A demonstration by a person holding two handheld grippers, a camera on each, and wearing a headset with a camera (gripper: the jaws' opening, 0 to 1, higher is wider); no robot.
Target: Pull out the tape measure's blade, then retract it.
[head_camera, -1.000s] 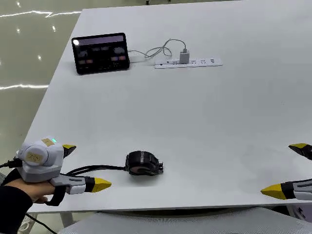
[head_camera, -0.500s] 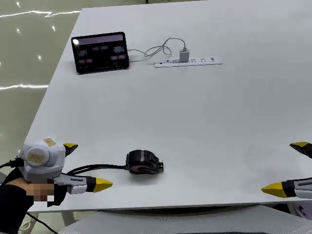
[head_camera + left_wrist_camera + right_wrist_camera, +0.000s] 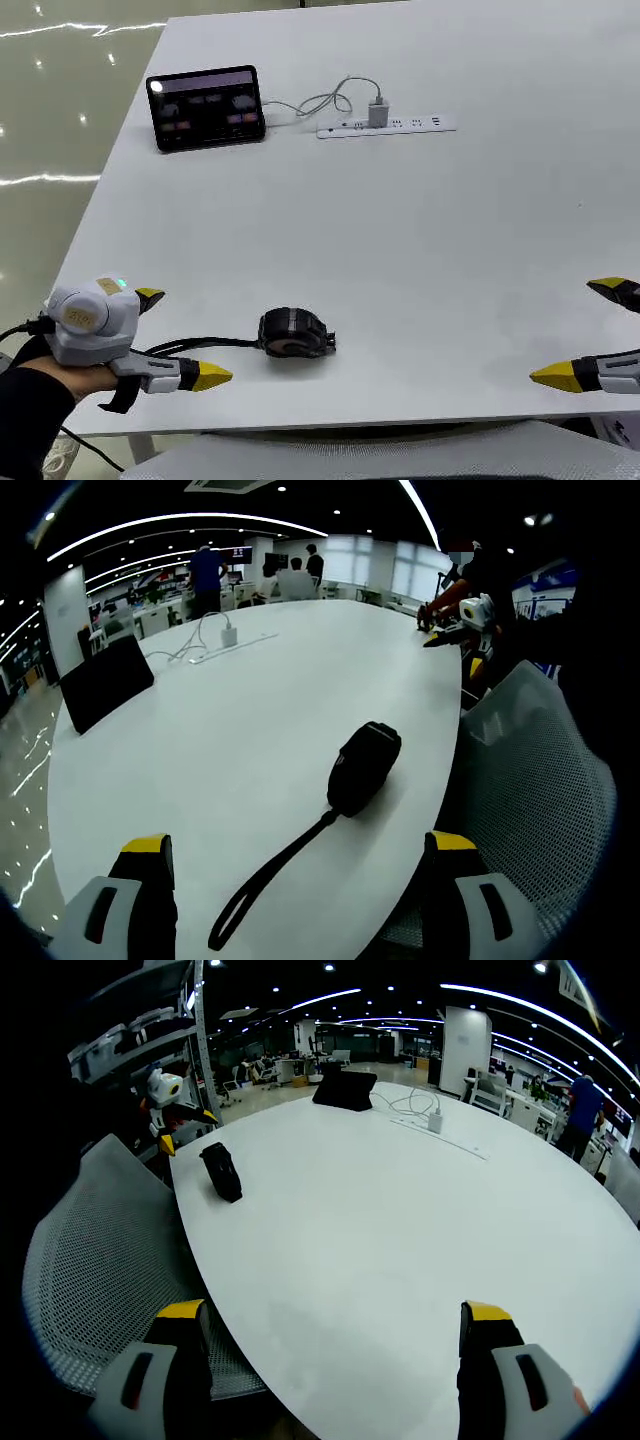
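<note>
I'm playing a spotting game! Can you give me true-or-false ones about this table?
1. The tape measure lies on the table. True.
2. The left gripper and the right gripper both have open jaws. True.
3. The left gripper is squeezing the tape measure. False: it is apart from it, holding nothing.
4. The tablet sits right beside the tape measure. False: it stands at the far side.
5. Nothing is plugged into the power strip. False: a charger with a cable is plugged in.

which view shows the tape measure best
The left gripper view: the tape measure lies close and large, its strap trailing toward the camera. The head view shows it small from above; the right gripper view shows it far off.
</note>
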